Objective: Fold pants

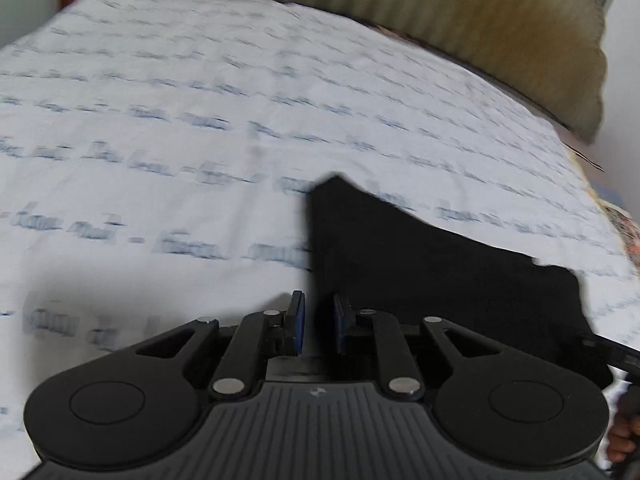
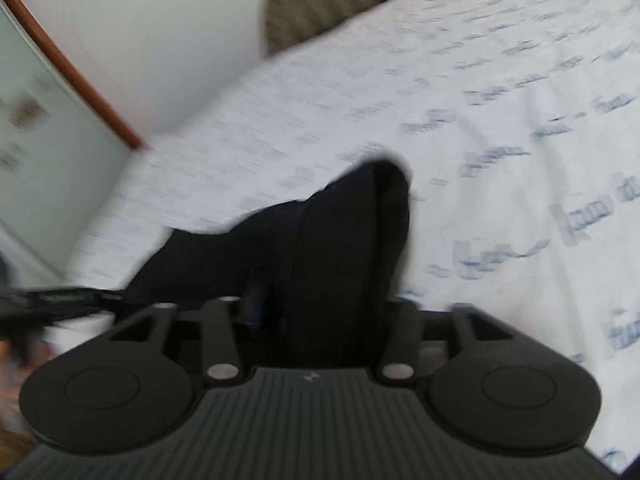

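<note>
The black pants (image 1: 420,264) lie partly lifted over a white bed sheet (image 1: 200,120) printed with blue marks. My left gripper (image 1: 320,320) is shut on their left edge, its blue pads (image 1: 298,320) close together with the cloth pinched between them. In the right wrist view a thick fold of the pants (image 2: 344,240) stands up out of my right gripper (image 2: 328,308) and fills the space between its fingers, which are shut on it. Most of both right pads is hidden by cloth. Both views are blurred by motion.
An olive ribbed cushion (image 1: 480,28) sits at the head of the bed, also seen in the right wrist view (image 2: 304,12). A wooden door frame (image 2: 72,64) and white wall stand left of the bed. The other gripper and a hand (image 1: 622,440) show at the right edge.
</note>
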The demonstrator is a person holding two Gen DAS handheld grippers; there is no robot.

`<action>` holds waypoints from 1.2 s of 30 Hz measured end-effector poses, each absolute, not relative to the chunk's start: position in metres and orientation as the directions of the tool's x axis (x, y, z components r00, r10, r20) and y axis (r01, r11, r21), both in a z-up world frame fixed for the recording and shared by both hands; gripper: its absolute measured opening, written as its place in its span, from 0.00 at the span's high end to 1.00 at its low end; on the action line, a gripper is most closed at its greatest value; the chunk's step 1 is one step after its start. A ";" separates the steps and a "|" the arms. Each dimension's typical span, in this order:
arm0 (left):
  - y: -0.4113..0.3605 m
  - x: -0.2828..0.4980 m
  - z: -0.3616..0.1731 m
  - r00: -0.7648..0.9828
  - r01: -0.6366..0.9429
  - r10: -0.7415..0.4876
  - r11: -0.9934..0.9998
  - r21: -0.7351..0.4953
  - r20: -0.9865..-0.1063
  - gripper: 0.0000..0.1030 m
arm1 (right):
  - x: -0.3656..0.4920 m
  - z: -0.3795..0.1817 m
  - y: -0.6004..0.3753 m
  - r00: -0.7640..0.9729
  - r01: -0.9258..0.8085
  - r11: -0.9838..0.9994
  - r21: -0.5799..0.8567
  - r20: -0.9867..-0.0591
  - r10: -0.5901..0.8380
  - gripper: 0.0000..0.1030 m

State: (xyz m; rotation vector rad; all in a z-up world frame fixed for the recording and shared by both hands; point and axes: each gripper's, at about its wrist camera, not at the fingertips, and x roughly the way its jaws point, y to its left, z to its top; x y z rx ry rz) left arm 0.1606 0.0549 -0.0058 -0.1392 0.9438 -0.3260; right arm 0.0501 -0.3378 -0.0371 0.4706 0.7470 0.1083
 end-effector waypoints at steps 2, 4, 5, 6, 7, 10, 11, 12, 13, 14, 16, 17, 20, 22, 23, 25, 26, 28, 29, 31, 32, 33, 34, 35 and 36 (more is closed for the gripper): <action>0.060 0.151 -0.001 0.597 0.172 -0.228 0.973 -0.155 -0.769 0.85 | 0.032 -0.024 -0.336 0.767 0.070 0.928 0.366 -0.615 0.185 0.51; 0.056 0.140 0.006 0.652 0.143 -0.126 0.989 -0.043 -0.748 0.84 | 0.013 -0.003 -0.327 0.817 0.113 0.973 0.203 -0.576 0.025 0.50; 0.054 0.136 0.010 0.665 0.155 -0.122 0.988 -0.024 -0.736 0.84 | 0.007 0.007 -0.321 0.838 0.107 0.983 0.147 -0.546 -0.009 0.49; 0.049 0.130 0.014 0.669 0.179 -0.144 0.983 -0.031 -0.729 0.84 | 0.006 0.015 -0.314 0.850 0.078 0.990 0.116 -0.527 -0.005 0.49; 0.046 0.124 0.018 0.668 0.203 -0.180 0.978 -0.055 -0.722 0.84 | 0.007 0.020 -0.305 0.856 0.039 0.994 0.100 -0.516 0.019 0.49; 0.027 0.100 0.021 0.648 0.292 -0.267 0.952 -0.091 -0.713 0.82 | 0.026 0.016 -0.282 0.823 -0.078 0.990 0.114 -0.554 0.129 0.49; 0.020 0.094 0.016 0.633 0.308 -0.262 0.949 -0.074 -0.728 0.76 | 0.031 0.008 -0.276 0.799 -0.098 0.988 0.118 -0.583 0.148 0.49; 0.014 0.088 0.009 0.624 0.312 -0.236 0.949 -0.039 -0.745 0.68 | 0.039 -0.002 -0.271 0.771 -0.104 0.989 0.106 -0.619 0.148 0.48; 0.011 0.082 0.001 0.625 0.313 -0.202 0.950 0.005 -0.754 0.64 | 0.044 -0.013 -0.269 0.756 -0.100 0.992 0.074 -0.643 0.124 0.47; 0.011 0.076 -0.006 0.636 0.311 -0.178 0.950 0.038 -0.751 0.58 | 0.044 -0.020 -0.267 0.757 -0.093 0.994 0.055 -0.645 0.106 0.47; 0.022 0.064 -0.010 0.643 0.306 -0.177 0.951 0.039 -0.745 0.56 | 0.031 -0.012 -0.263 0.779 -0.057 0.998 0.040 -0.623 0.069 0.48; 0.031 0.061 -0.010 0.630 0.304 -0.197 0.953 0.006 -0.751 0.55 | 0.022 -0.005 -0.256 0.797 -0.059 0.998 0.021 -0.602 0.059 0.46; 0.057 0.057 -0.011 0.566 0.289 -0.279 0.948 -0.129 -0.776 0.55 | 0.003 0.013 -0.229 0.831 -0.157 0.987 -0.019 -0.543 0.122 0.46; 0.066 0.051 -0.008 0.564 0.270 -0.286 0.950 -0.154 -0.775 0.53 | -0.003 0.019 -0.205 0.833 -0.230 0.972 -0.044 -0.526 0.173 0.46; 0.070 0.046 -0.004 0.578 0.247 -0.273 0.957 -0.154 -0.769 0.53 | -0.006 0.020 -0.191 0.832 -0.265 0.962 -0.068 -0.521 0.193 0.46; 0.080 0.037 0.007 0.644 0.180 -0.182 0.980 -0.084 -0.743 0.53 | -0.017 0.019 -0.157 0.826 -0.353 0.924 -0.146 -0.512 0.235 0.46; 0.084 0.034 0.013 0.684 0.138 -0.112 0.990 -0.024 -0.721 0.54 | -0.027 0.017 -0.140 0.819 -0.407 0.891 -0.200 -0.512 0.259 0.46; 0.090 0.036 0.021 0.723 0.087 -0.023 0.995 0.058 -0.690 0.54 | -0.041 0.006 -0.103 0.817 -0.488 0.805 -0.338 -0.501 0.286 0.46; 0.093 0.039 0.023 0.726 0.079 -0.015 0.995 0.061 -0.688 0.54 | -0.046 0.000 -0.085 0.815 -0.518 0.755 -0.402 -0.498 0.295 0.47; 0.098 0.046 0.028 0.718 0.085 -0.044 0.996 0.024 -0.694 0.54 | -0.054 -0.012 -0.058 0.814 -0.547 0.677 -0.493 -0.501 0.293 0.47; 0.099 0.049 0.029 0.712 0.089 -0.059 0.996 0.006 -0.700 0.54 | -0.054 -0.018 -0.049 0.811 -0.554 0.654 -0.515 -0.511 0.284 0.50; 0.099 0.051 0.029 0.705 0.091 -0.066 0.996 -0.003 -0.706 0.54 | -0.051 -0.022 -0.042 0.802 -0.565 0.637 -0.524 -0.531 0.274 0.62; 0.098 0.052 0.027 0.699 0.093 -0.070 0.996 -0.006 -0.711 0.53 | -0.050 -0.026 -0.036 0.794 -0.571 0.626 -0.531 -0.550 0.259 0.70; 0.095 0.050 0.025 0.696 0.098 -0.070 0.995 -0.002 -0.714 0.53 | -0.050 -0.029 -0.034 0.797 -0.566 0.617 -0.547 -0.555 0.239 0.78; 0.093 0.049 0.023 0.694 0.105 -0.069 0.994 0.005 -0.717 0.53 | -0.054 -0.031 -0.033 0.804 -0.559 0.609 -0.563 -0.547 0.232 0.78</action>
